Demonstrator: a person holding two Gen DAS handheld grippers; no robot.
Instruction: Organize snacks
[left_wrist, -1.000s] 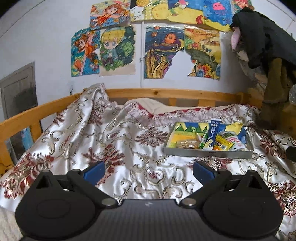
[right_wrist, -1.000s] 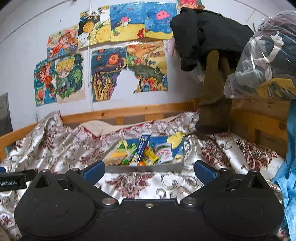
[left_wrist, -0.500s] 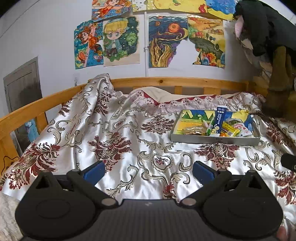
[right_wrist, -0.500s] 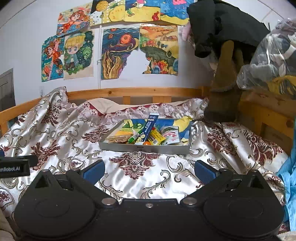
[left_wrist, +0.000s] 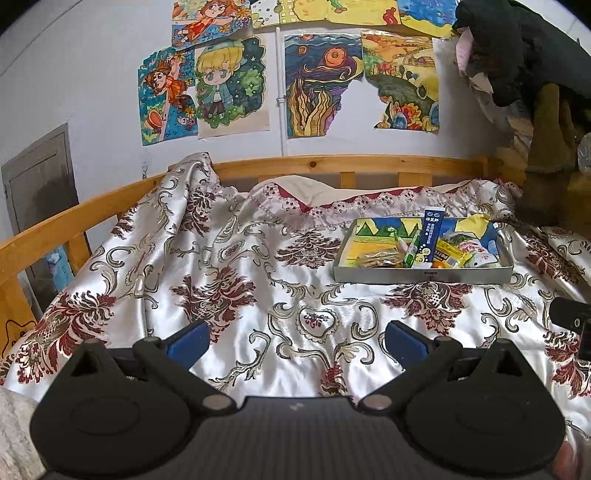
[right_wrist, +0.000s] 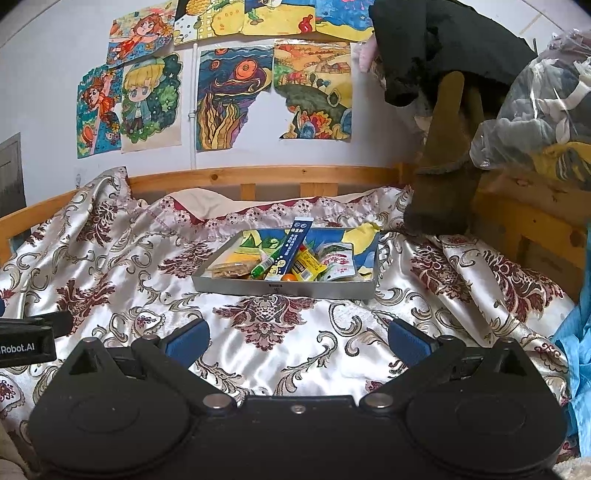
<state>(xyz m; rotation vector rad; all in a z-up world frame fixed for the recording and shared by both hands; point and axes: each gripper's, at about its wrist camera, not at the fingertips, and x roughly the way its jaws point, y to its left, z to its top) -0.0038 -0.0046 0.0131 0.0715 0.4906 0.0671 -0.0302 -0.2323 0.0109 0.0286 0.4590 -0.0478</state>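
A shallow grey box (left_wrist: 421, 275) (right_wrist: 284, 288) lies on the bed's patterned satin cover. It holds several snacks: a tall blue packet (left_wrist: 430, 236) (right_wrist: 295, 243), a green tube (right_wrist: 264, 266), a yellow packet (right_wrist: 306, 267), a white pouch (right_wrist: 338, 267) and a brown biscuit pack (right_wrist: 227, 269). My left gripper (left_wrist: 295, 341) is open and empty, well short and left of the box. My right gripper (right_wrist: 297, 339) is open and empty, straight in front of the box and short of it.
A wooden bed rail (left_wrist: 332, 164) runs along the back and left. Dark clothes and a brown garment (right_wrist: 443, 155) hang at the right, beside a plastic bag of clothes (right_wrist: 543, 107). Blue cloth (right_wrist: 580, 350) lies at the far right. Drawings cover the wall.
Both cameras have tilted downward over the last second, so the bed and box sit higher in view and a little nearer. Both grippers stay open.
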